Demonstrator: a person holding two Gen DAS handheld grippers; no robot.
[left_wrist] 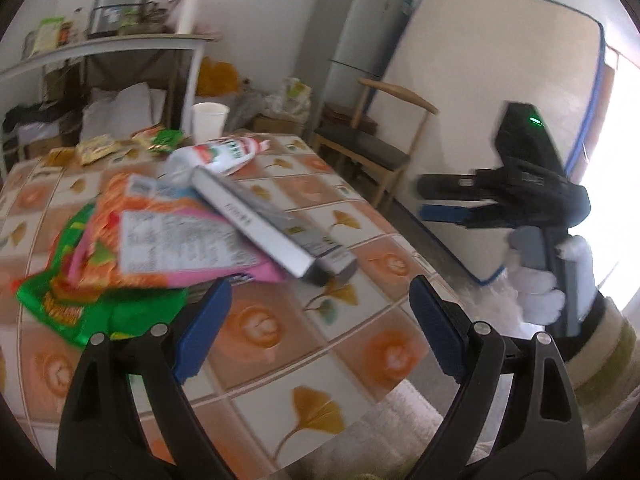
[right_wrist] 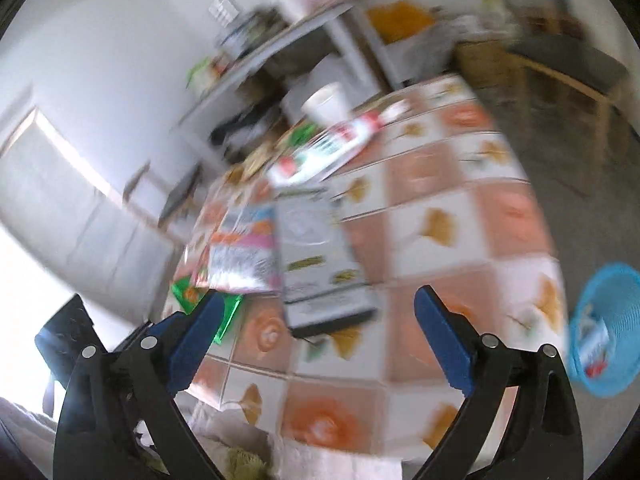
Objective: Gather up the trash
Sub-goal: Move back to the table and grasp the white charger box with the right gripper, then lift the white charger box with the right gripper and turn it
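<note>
Trash lies on the tiled table (left_wrist: 280, 332): a grey box (left_wrist: 264, 224), an orange-pink snack wrapper (left_wrist: 168, 236), a green wrapper (left_wrist: 92, 308), a white and red tube pack (left_wrist: 224, 152), small yellow and green packets (left_wrist: 120, 144) and a white paper cup (left_wrist: 209, 120). My left gripper (left_wrist: 320, 300) is open and empty just short of the box. My right gripper (right_wrist: 316, 320) is open and empty above the table's near edge, facing the grey box (right_wrist: 320, 264) and wrapper (right_wrist: 244, 256); it also shows in the left wrist view (left_wrist: 444, 196), off the table's right side.
A blue mesh basket (right_wrist: 604, 324) with some trash stands on the floor right of the table. A wooden chair (left_wrist: 372, 144), a fridge (left_wrist: 352, 32) and a leaning mattress (left_wrist: 500, 100) stand behind. A cluttered shelf (left_wrist: 100, 40) is at the back left.
</note>
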